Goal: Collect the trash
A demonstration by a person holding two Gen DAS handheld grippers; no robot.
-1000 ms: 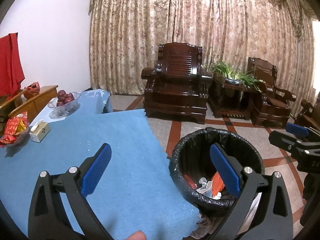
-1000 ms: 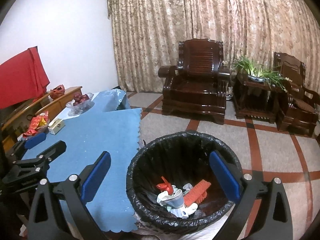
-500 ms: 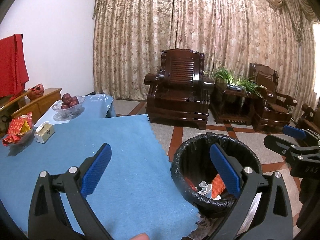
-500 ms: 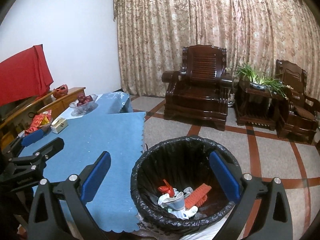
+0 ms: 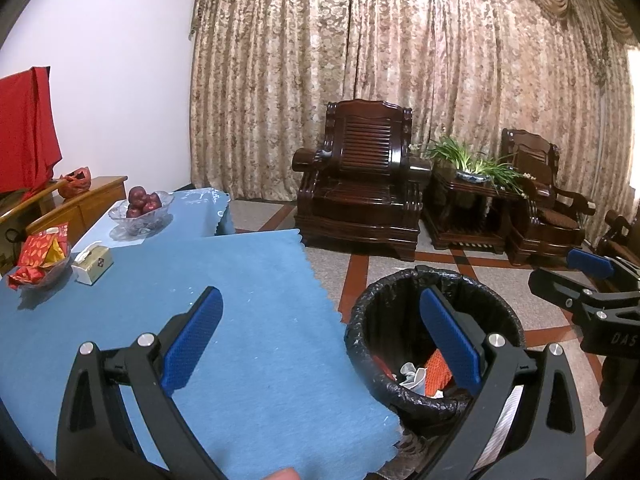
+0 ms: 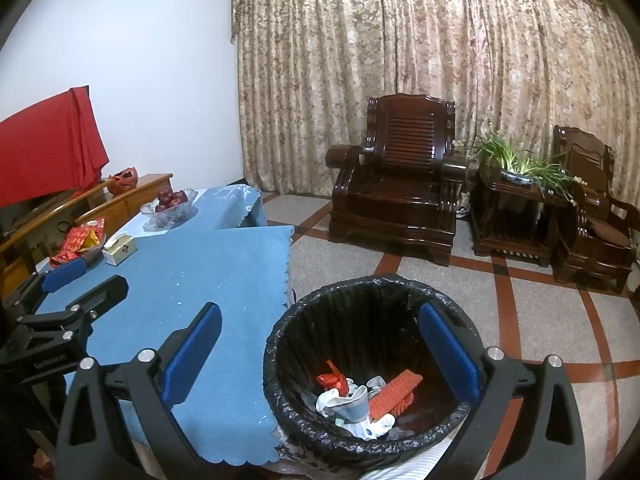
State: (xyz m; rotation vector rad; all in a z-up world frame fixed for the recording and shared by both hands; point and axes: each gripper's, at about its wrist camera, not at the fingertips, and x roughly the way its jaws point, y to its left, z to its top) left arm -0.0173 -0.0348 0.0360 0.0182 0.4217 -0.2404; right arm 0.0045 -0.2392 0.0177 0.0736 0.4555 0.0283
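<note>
Left gripper (image 5: 320, 344): I've got it wide open, nothing between the pads, hanging over the near right corner of the table (image 5: 248, 360).
Right gripper (image 6: 320, 352): also spread wide and empty, hanging above the bin (image 6: 440, 434), which stands on the floor just right of the table.
Trash: red wrapper (image 6: 332, 378), a white crumpled cup (image 6: 346, 400), an orange ribbed piece (image 6: 394, 394), all down in the bin's black liner.
Table: near blue cloth looks bare apart from pale flecks; I can't tell whether those are crumbs or marks.
Far left: snack dish (image 5: 38, 258), tissue box (image 5: 93, 266), fruit bowl (image 5: 142, 210). I read these as household things, not rubbish.
Step, my call: scanning for anything left to collect; the job looks close to finished.
Doing it well: I'd sweep the left camera slowly along the cloth and the floor by the bin before committing.
Grip advice: come down flat over a scrap, pads either side, and close gently so the cloth isn't pinched.
Risk: snagging the liner rim with the right finger.
</note>
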